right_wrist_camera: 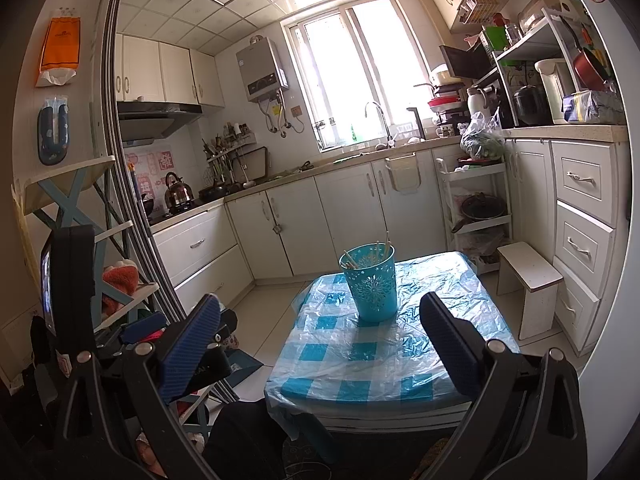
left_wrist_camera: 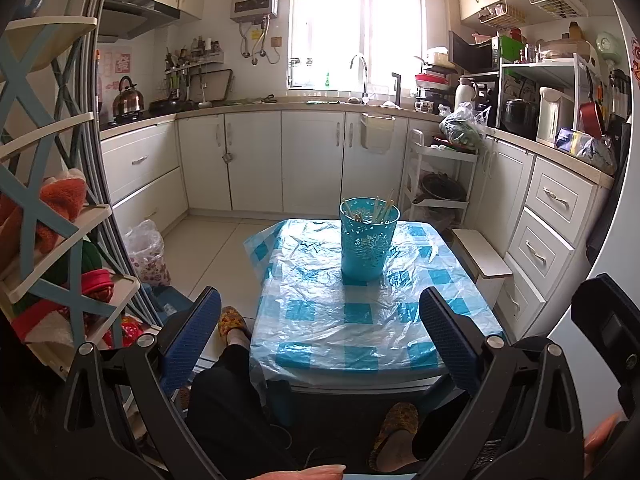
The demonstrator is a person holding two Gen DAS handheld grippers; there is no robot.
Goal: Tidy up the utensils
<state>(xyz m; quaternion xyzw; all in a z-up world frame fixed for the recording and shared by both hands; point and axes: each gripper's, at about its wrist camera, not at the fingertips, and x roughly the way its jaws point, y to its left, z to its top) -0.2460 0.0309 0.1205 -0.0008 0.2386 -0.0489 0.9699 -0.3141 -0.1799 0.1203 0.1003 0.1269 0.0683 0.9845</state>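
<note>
You are holding the left gripper (left_wrist_camera: 320, 332) up in front of the small table with the blue-and-white checked plastic cover (left_wrist_camera: 360, 320). Its two blue padded fingers (left_wrist_camera: 192, 340) are standing wide apart, and nothing is sitting between them.

You are holding the right gripper (right_wrist_camera: 320, 336) the same way. Its blue fingers (right_wrist_camera: 190, 348) are spread wide too, and they are gripping nothing.

The round teal plastic cup with cut-out flower holes (left_wrist_camera: 369, 238) is standing upright on the far part of the table, well apart from both grippers. The pale thin chopsticks (left_wrist_camera: 386, 204) are leaning inside it, with their tips poking out over the rim.

A small white stool (right_wrist_camera: 528, 280) is sitting on the floor just beside the table, near the white drawers (right_wrist_camera: 584, 208).
</note>
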